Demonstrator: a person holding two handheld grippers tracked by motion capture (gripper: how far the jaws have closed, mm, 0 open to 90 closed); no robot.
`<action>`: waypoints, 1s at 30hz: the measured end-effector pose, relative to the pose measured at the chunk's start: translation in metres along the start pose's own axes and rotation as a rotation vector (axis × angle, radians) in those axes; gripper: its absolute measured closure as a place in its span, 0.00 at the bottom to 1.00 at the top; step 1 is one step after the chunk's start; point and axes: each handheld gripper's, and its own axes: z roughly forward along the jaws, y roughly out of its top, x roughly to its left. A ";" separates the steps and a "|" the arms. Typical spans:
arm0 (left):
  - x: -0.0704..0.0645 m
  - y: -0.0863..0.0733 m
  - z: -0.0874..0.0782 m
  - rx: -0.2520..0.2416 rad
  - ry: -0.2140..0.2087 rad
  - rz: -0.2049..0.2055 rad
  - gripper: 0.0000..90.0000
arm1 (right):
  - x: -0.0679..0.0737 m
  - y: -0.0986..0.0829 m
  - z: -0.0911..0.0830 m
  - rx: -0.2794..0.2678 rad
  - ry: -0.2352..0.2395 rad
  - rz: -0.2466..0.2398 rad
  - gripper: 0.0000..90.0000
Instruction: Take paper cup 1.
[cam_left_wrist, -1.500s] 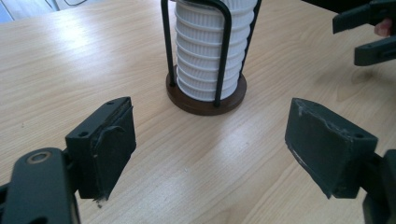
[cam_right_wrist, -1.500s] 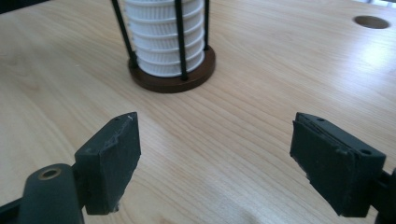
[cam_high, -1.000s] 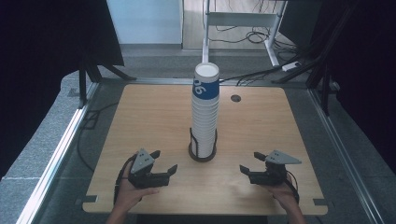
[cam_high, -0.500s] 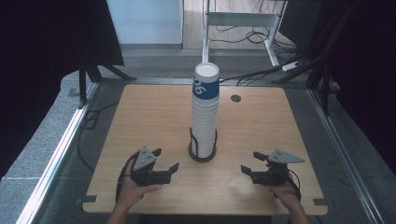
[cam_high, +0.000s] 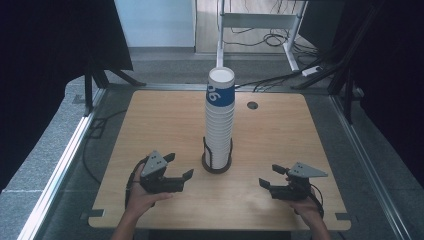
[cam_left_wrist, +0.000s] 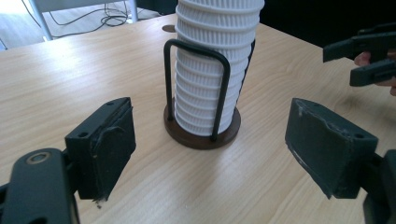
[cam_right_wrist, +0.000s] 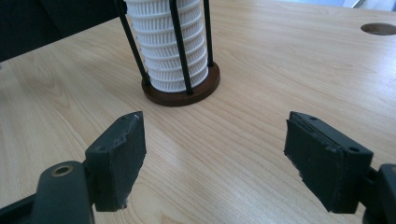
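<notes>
A tall stack of white ribbed paper cups (cam_high: 219, 117), the top one with a blue band, stands in a holder with a round brown base (cam_high: 217, 164) and black wire uprights near the table's middle. My left gripper (cam_high: 178, 166) rests open on the table to the holder's left, jaws wide apart and empty. In the left gripper view the cup stack (cam_left_wrist: 211, 70) sits straight ahead between the jaws, a little way off. My right gripper (cam_high: 271, 176) is open and empty to the holder's right. The right gripper view has the holder base (cam_right_wrist: 181, 91) ahead to the left.
The wooden table (cam_high: 150, 120) has a round cable hole (cam_high: 252, 105) at the back right. A white desk frame (cam_high: 260, 20) and cables lie on the floor beyond. Black stands flank the table. The other gripper (cam_left_wrist: 369, 53) shows at the left gripper view's right edge.
The left gripper has shifted slightly forward and turned toward the cup holder. The right gripper has barely moved.
</notes>
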 end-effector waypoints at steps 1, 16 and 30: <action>0.000 0.001 0.002 -0.001 -0.002 -0.001 0.18 | 0.000 0.000 0.000 0.002 0.000 0.000 0.24; 0.002 0.017 0.016 -0.006 -0.077 0.036 0.16 | 0.005 -0.002 0.006 0.027 0.004 -0.029 0.25; 0.014 0.052 0.038 -0.024 -0.136 0.056 0.11 | 0.005 -0.004 0.006 0.042 -0.002 -0.037 0.25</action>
